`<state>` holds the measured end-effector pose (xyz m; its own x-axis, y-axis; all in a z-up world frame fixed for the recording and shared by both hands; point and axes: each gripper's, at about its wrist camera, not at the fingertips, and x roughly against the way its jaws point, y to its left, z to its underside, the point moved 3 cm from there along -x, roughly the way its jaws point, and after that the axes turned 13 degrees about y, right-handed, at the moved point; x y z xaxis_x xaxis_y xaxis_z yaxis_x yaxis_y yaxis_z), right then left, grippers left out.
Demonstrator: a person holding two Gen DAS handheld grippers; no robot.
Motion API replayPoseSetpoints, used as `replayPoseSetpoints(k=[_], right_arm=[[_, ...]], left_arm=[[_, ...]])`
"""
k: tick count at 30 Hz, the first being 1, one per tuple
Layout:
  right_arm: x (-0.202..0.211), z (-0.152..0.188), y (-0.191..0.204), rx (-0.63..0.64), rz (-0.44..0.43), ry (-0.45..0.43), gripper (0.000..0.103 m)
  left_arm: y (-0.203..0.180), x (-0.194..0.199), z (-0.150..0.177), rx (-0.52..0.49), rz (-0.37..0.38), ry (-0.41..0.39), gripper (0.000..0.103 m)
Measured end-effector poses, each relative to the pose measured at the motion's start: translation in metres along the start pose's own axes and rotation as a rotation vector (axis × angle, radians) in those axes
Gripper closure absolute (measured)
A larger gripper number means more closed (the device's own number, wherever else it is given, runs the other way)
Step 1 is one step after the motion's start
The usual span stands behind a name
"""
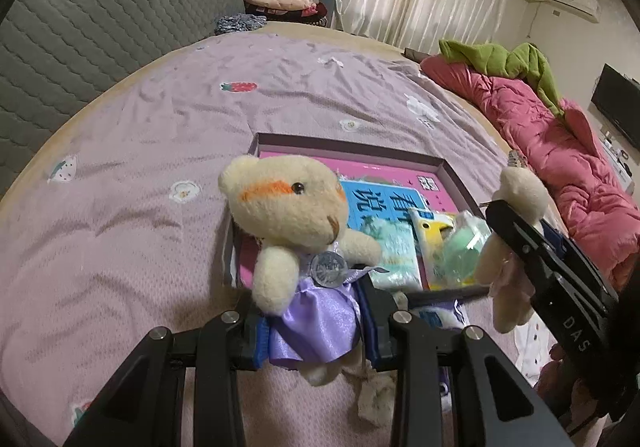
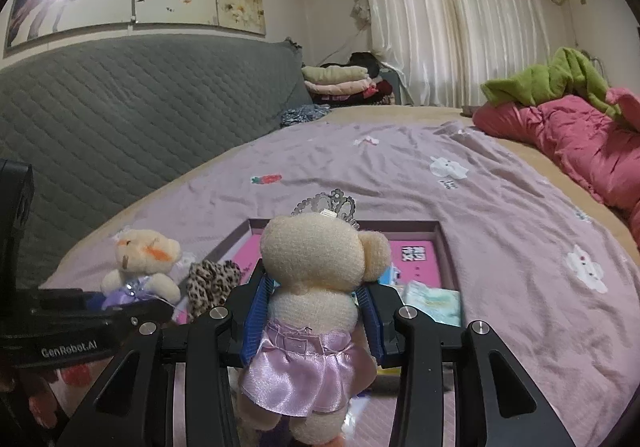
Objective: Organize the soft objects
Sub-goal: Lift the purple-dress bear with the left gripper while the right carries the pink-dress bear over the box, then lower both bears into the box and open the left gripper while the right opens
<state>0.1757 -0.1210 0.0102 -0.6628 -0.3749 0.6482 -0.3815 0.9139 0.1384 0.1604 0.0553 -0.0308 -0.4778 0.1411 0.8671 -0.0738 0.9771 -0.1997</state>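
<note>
Left gripper: we see the left gripper (image 1: 312,311) clamped on a cream plush bear in a purple satin dress (image 1: 298,231); its blue-padded fingers (image 1: 370,321) press the skirt from both sides.

Purple-dress bear: it stands upright and faces right, with orange cheek marks and a silver coin-like disc at its chest; in the right wrist view it sits at the near left (image 2: 142,271).

Right gripper: the right gripper (image 2: 316,311) grasps a second cream plush bear in a pink satin skirt (image 2: 320,287), its blue pads (image 2: 256,311) against the bear's torso.

Pink-skirt bear: it is upright with its back to the right wrist camera and wears a small silver tiara (image 2: 330,205); in the left wrist view it shows at the right edge (image 1: 516,207), held in the black jaws.

Box: a shallow dark-rimmed rectangular box (image 1: 360,149) lies on the bed just beyond both bears; we can see a pink book cover, a blue one with Chinese characters and some plastic packets inside it.

Leopard item: a leopard-print fabric piece (image 2: 212,281) rests at the box's near left edge, beside the purple-dress bear.

Bed: a lilac sheet printed with strawberries and white flowers (image 1: 160,127) covers it.

Far surroundings: a rumpled pink quilt (image 1: 560,167) with a green garment (image 1: 516,63) on it lies at the right; a grey quilted headboard (image 2: 120,107) rises at the left; folded clothes (image 2: 340,81) and white curtains (image 2: 440,19) stand at the far end.
</note>
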Motion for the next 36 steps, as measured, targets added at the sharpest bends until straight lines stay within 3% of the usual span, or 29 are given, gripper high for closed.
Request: replayPoseSetpoints(k=[24,31,36], right_arm=[[-0.028,-0.027,0.001,0.065,-0.015,-0.054,0.06],[-0.044,-0.027,-0.001,0.068,-0.031,-0.019,0.06],[-0.065,-0.019,0.005,0.104,-0.024,0.062,0.06]], left_arm=[[0.009,-0.024,-0.039,-0.009,-0.032,0.005,0.067],[0.008,-0.04,-0.041,-0.013,-0.039,0.028,0.067],[0.008,-0.057,-0.04,-0.011,-0.047,0.06,0.067]])
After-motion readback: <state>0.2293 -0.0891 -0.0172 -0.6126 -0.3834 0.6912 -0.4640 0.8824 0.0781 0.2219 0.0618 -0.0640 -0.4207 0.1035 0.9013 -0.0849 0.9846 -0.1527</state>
